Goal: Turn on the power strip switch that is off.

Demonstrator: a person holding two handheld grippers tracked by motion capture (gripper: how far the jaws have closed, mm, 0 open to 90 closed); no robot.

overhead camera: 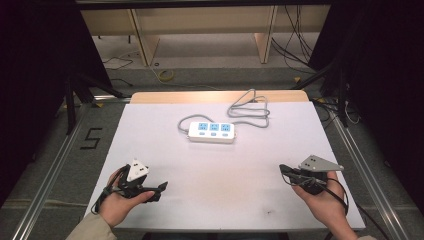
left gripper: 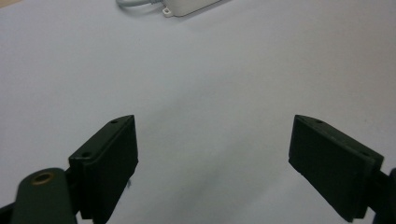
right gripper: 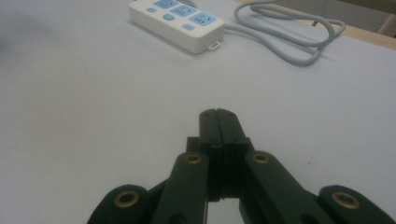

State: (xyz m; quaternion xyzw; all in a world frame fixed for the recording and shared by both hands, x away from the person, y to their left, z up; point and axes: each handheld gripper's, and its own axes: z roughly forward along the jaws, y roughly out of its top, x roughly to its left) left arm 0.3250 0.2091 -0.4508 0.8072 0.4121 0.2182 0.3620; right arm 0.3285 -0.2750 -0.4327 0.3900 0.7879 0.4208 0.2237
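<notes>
Two hands enter from the bottom edge of the high view, each holding a black two-jaw gripper low over a white table. At the near left, the left gripper points toward the table's middle; in the left gripper view its jaws stand wide apart with bare tabletop between them. At the near right, the right gripper points inward too, a grey three-cornered plate on top; in the right gripper view its jaws are pressed flat together, clamping nothing.

Farther back, near the centre of the table and well apart from both grippers, lies a white power strip with three blue-faced sockets and three small blue buttons along its near edge. No plug sits in any socket. Its grey cable leaves the strip and loops loosely toward the table's far edge.

Beyond the table are a grey floor, loose wires and wooden furniture legs.

Judging by this layout, work on the power strip has not begun: neither gripper touches it, and the whole reach and handling remain ahead.
</notes>
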